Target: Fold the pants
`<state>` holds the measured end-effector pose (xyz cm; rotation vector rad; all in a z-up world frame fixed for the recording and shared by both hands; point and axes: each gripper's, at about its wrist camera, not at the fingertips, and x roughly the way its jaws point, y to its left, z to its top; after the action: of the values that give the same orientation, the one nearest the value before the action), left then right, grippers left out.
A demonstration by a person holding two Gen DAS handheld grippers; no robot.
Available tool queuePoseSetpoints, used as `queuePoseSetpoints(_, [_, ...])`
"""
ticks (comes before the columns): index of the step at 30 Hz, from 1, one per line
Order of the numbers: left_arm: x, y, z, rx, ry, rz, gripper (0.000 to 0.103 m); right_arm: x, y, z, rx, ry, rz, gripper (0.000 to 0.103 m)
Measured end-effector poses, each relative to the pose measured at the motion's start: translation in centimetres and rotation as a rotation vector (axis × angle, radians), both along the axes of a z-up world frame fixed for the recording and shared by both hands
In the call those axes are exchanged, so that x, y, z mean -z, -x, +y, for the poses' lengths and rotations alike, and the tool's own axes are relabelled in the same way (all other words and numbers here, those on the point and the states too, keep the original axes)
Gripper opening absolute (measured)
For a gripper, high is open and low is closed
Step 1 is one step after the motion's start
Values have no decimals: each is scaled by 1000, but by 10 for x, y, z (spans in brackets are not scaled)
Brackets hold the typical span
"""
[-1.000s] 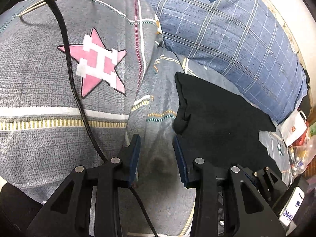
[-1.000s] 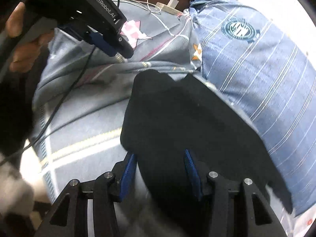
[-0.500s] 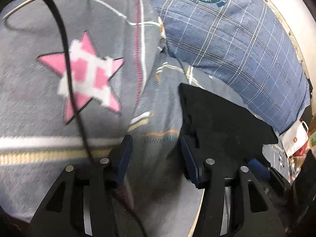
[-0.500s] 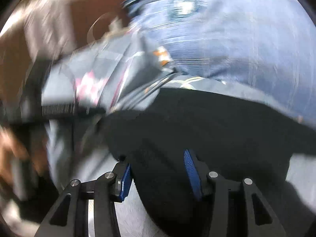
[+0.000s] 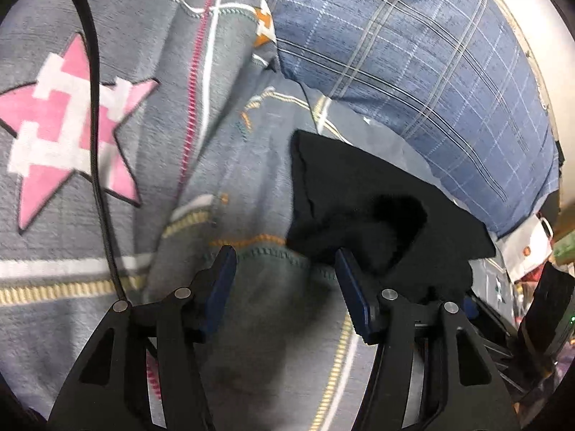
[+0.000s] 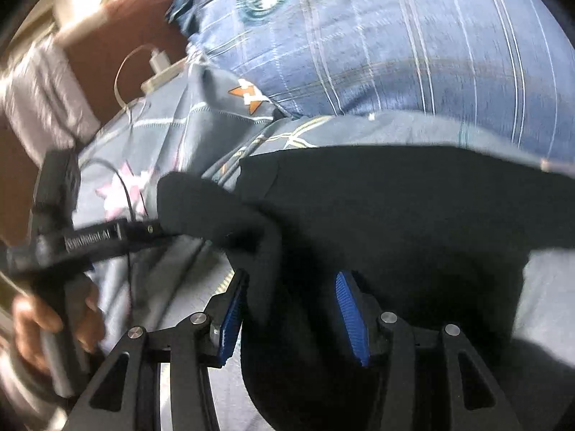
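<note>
The left tool (image 5: 284,269) has slid toward the black pants (image 5: 363,194) on the bedspread (image 5: 222,143), jaws opening over bare cloth beside a cable (image 5: 97,136); the right tool (image 6: 287,309) pinches the pants below a plaid pillow (image 6: 413,43).

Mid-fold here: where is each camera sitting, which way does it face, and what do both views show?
Left wrist: on the left tongs, looking down at the star bedspread; its jaws are opening, empty, beside the black pants.
Right wrist: on the right tongs, looking down along the pants, cloth bunched between its pads; the left tongs and hand show.
Shared: pants, bedspread, plaid pillow.
</note>
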<state>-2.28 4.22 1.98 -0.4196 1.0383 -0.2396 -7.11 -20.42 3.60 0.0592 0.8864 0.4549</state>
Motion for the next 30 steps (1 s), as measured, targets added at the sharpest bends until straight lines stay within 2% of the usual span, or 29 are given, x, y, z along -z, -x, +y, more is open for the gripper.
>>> queuePoseSetpoints(3, [1,3,-2,6,-18,9,57,-5,-8,16,-46,68,-62,48])
queuePoseSetpoints(6, [-2,9,4,-2,-4,20,57,-19,-19,36,-101,103,-165,48])
queuePoseSetpoints(8, [-11,16,12,-10,7,13,57,-21,-25,50,-150,134,-177,43])
queuePoseSetpoints(9, [-17,20,16,-11,6,1,57,-22,-25,56,-173,142,-168,30])
queuePoseSetpoints(10, [-24,25,20,-12,-3,-16,57,-24,-21,60,-206,117,-157,25])
queuePoseSetpoints(13, [-48,41,35,-28,-55,-87,57,-23,0,63,-289,-7,-96,24])
queuePoseSetpoints(15, [-55,43,40,-42,-82,-106,58,-9,12,69,-316,-72,-29,24])
queuePoseSetpoints(19, [-50,40,39,-51,-80,-87,60,39,29,96,-316,-4,72,31])
queuePoseSetpoints(20, [-48,40,36,-41,-72,-82,60,37,33,95,-312,-14,51,34])
queuePoseSetpoints(21, [-46,39,31,-24,-64,-79,60,30,38,93,-332,-41,45,48])
queuePoseSetpoints(22, [-44,39,28,-15,-64,-75,60,24,38,90,-371,-78,86,51])
queuePoseSetpoints(23, [-42,38,22,-3,-69,-68,60,17,37,85,-399,-108,123,51])
queuePoseSetpoints(25, [-41,34,12,21,-72,-62,60,-3,37,63,-371,-93,78,51])
queuePoseSetpoints(27, [-40,28,1,48,-73,-55,60,-24,29,26,-288,-44,-12,51])
queuePoseSetpoints(30, [-41,11,-20,120,-64,-57,60,-40,-1,-29,-154,25,-54,51])
